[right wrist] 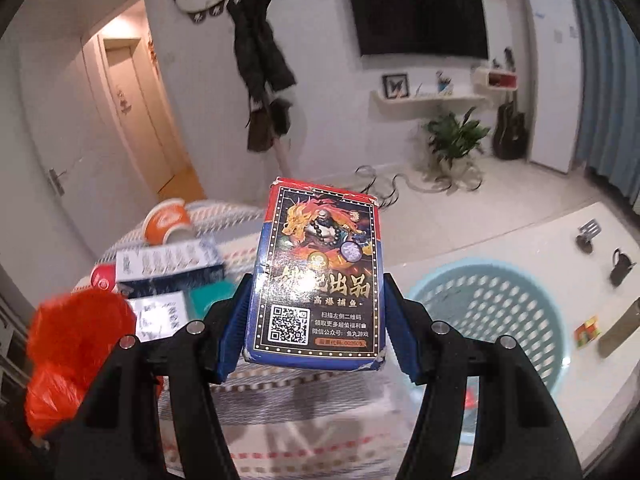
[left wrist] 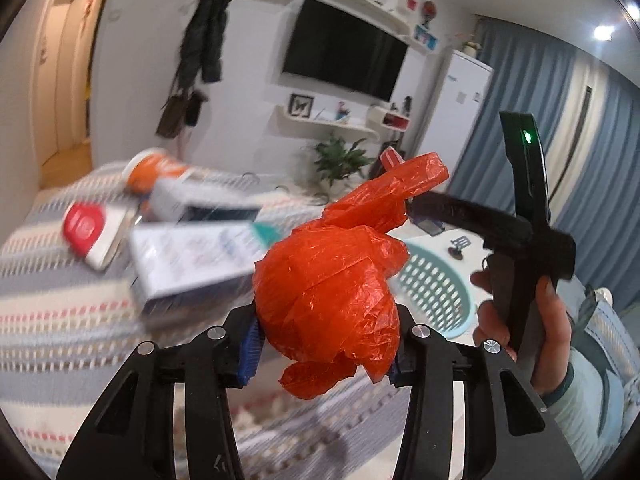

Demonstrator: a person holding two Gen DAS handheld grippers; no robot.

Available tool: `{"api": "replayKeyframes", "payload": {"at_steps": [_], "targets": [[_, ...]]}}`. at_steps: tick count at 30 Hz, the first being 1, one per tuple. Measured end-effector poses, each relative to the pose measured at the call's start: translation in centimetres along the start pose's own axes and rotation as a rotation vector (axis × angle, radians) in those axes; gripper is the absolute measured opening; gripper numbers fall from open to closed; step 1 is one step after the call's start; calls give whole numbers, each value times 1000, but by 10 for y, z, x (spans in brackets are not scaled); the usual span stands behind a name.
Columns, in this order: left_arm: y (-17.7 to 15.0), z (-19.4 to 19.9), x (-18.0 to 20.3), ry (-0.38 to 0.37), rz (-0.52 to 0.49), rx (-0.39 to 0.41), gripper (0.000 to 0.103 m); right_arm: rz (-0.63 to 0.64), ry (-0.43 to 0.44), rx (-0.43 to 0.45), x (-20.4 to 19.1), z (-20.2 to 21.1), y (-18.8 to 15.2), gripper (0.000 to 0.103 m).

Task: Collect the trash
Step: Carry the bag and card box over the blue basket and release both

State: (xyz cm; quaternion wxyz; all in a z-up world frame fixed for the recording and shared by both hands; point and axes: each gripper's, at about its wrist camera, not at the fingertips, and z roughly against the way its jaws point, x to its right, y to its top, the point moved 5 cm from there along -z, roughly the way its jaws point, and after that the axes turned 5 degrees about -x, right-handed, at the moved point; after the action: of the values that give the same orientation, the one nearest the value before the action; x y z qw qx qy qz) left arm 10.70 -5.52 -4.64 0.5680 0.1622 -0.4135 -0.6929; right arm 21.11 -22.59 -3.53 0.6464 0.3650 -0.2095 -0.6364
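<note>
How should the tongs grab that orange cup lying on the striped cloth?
The orange cup lies tipped on its side on the striped cloth. I'd come from above and pinch across its round body, since its wall curves evenly and nothing sits on top of it.

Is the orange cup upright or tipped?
Tipped. The orange cup lies on its side on the striped cloth, white rim facing the boxes.

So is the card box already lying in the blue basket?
No, the card box is held upright between the right tongs, beside the blue basket.
</note>
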Motion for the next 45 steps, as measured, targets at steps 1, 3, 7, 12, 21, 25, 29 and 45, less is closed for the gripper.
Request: {"api": "replayKeyframes", "payload": {"at_steps": [1,3,7,12,21,25,29,45], "targets": [[8,-3,6,-2,-11,3,44,-6,-10,13,8,6,3,58],[22,-11,23,-1,-40,4,44,-23,-33,34,27,15,9,58],[46,-33,48,-9,-81,-5,44,-60,-76,51,63,22,13,58],[66,-73,76,-48,-99,-38,45,-150,-109,23,115,14,12,58],[63,-166,107,-90,-89,-174,45,-271,-170,-107,181,-27,-21,58],[53,-196,117,-97,-101,-222,45,-317,-188,-174,202,-43,-43,58],[42,-218,124,-92,-119,-264,46,-346,-199,-227,215,-57,-61,59],[25,-226,118,-102,-99,-301,77,-423,-173,-296,235,-70,-91,65]]}}
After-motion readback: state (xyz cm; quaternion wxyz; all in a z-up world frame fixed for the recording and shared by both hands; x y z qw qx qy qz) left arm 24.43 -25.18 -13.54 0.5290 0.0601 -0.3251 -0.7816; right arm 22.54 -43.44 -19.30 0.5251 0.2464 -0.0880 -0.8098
